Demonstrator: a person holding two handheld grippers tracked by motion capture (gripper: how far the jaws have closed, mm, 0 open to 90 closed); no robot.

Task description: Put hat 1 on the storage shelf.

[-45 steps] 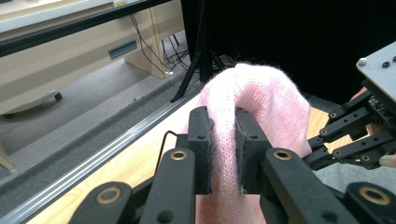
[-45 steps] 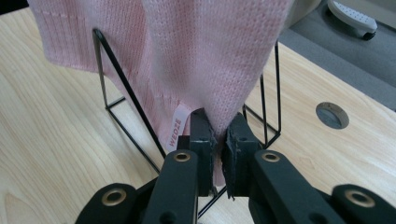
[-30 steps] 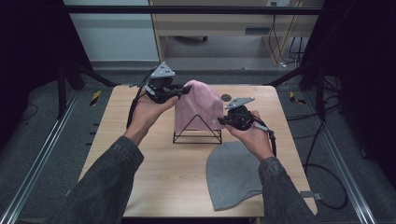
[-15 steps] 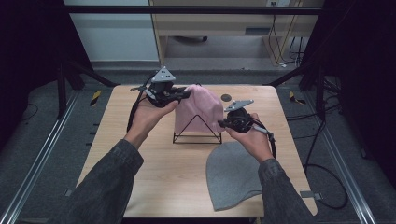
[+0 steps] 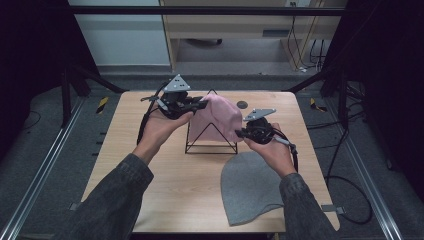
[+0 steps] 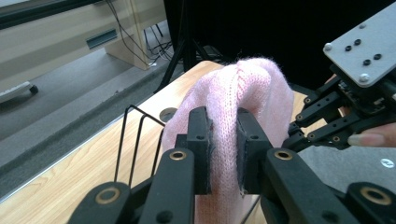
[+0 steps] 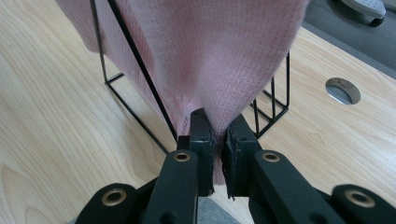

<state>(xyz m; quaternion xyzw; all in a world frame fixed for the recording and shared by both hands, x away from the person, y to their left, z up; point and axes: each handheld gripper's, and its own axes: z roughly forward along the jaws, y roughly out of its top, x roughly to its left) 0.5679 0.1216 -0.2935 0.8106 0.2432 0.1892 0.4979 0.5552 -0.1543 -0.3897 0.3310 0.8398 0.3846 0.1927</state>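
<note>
Both tools grip the pink knit beanie [image 5: 220,117]: left tool [image 6: 223,154] clamps its crown, right tool [image 7: 218,149] pinches its hem. Since a second ago, the left tool has lifted the crown up off the black wire stand [image 5: 210,145] mid-tabletop, so removal looks underway. A soft grey beanie [image 5: 252,187] lies flat near the tabletop's front edge.

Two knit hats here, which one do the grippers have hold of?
The pink hat, draped over the black wire stand, with both grippers clamped on its knit. The grey hat lies flat on the table, untouched.
</note>
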